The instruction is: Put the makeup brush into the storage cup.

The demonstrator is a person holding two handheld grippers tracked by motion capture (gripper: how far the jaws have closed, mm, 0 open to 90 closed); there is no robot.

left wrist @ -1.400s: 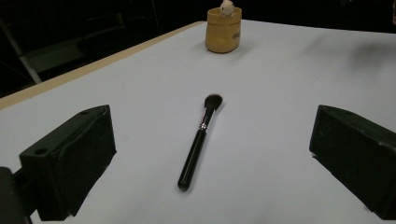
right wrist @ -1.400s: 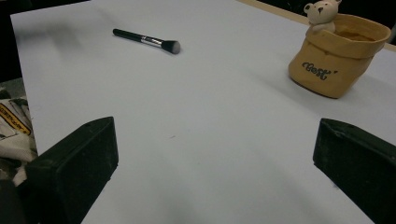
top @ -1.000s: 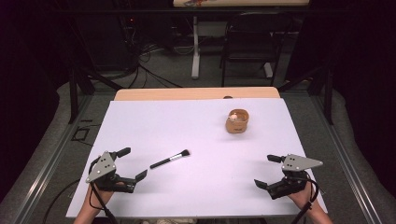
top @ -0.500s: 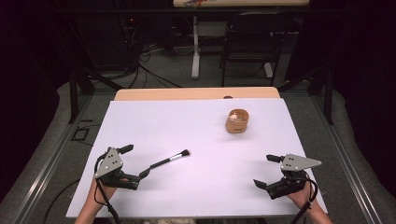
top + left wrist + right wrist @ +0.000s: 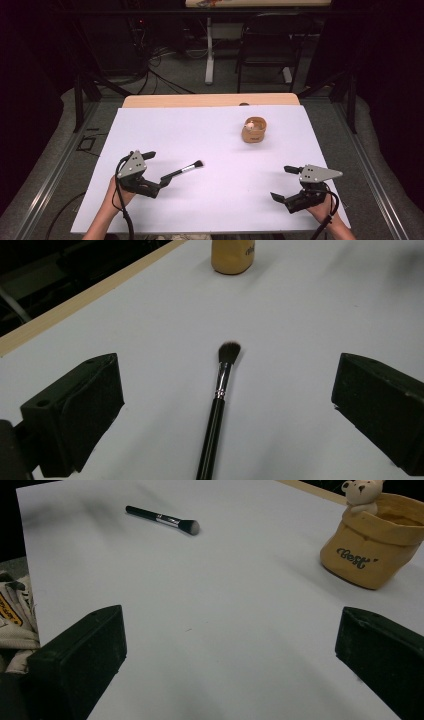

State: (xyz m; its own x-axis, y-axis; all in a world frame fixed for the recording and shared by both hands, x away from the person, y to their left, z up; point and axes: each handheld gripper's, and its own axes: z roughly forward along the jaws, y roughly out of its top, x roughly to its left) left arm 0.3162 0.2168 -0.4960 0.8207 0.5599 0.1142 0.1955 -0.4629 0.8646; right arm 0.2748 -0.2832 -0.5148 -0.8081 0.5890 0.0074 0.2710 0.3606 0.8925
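The left gripper [image 5: 156, 170] has moved closer to the thin black makeup brush [image 5: 185, 170] lying on the white table [image 5: 210, 145]; its jaws are wide apart around the handle. The right gripper [image 5: 283, 183] stayed put, also wide apart. Its view shows "Best" on the tan pot [image 5: 372, 542]

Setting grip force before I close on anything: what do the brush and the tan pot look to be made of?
Brush: glossy black handle, plastic or lacquered wood, with a shiny metal ferrule and soft dark bristles. Pot: matte tan, folded rim like a paper bag, yet probably rigid ceramic or resin; a pale bear figure sits on its rim.
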